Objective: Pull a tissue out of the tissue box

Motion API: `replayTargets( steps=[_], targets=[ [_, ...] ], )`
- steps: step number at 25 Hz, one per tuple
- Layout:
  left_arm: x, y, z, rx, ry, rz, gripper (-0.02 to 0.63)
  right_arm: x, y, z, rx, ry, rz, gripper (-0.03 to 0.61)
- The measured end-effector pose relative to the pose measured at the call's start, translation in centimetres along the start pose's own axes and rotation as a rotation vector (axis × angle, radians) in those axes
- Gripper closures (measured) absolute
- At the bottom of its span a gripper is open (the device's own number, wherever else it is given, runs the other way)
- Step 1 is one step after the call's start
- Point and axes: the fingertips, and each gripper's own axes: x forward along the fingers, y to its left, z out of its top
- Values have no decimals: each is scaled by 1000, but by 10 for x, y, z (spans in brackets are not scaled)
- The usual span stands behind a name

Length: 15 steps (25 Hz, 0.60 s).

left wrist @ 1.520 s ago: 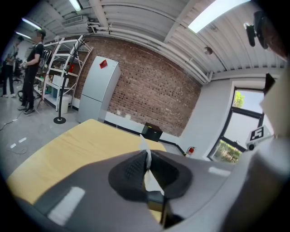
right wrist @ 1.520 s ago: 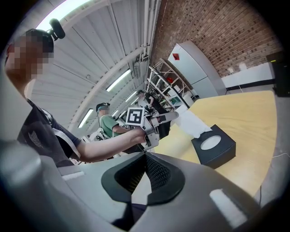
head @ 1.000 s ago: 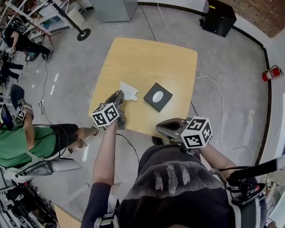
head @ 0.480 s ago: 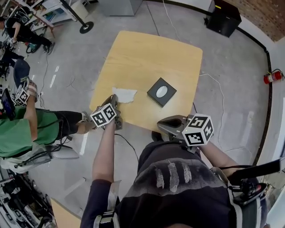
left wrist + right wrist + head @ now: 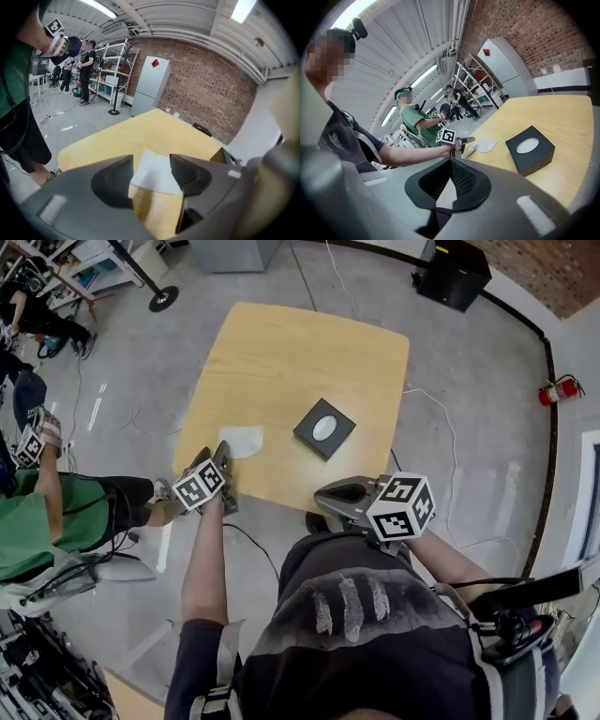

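Tissue (image 5: 241,441) lies flat on the table (image 5: 300,343), out of the box (image 5: 324,428) and off to its left, near the table's left edge. The left gripper (image 5: 213,457) sits at the tissue's near corner, pointing downwards across it. Its jaws have just been opening and now stand apart. The tissue shows in the gap between them, but neither pad presses on it, so it is released. From the jaws the sheet stretches away towards the table's middle. The right gripper (image 5: 319,491) hangs by the table's near edge, jaws closed on nothing, nearer the box than the tissue. The pull looks done. The left gripper likely needs only to back straight off without dragging the sheet.
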Motion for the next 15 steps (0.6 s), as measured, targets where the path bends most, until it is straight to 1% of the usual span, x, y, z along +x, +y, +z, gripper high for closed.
replayTargets(
  steps=[6, 9, 11, 15],
  targets=[
    [-20, 18, 2, -41, -40, -3, 376, 23, 12, 0, -23, 34, 29, 584],
    [-24, 12, 7, -50, -51, -50, 381, 31, 19, 0, -24, 45, 23, 584],
    [-28, 5, 11, -54, -58, -83, 404, 32, 24, 0, -21, 44, 20, 584],
    [-43, -2, 21, -34, -98, -105, 420, 36, 30, 0, -15, 40, 38, 584]
  ],
)
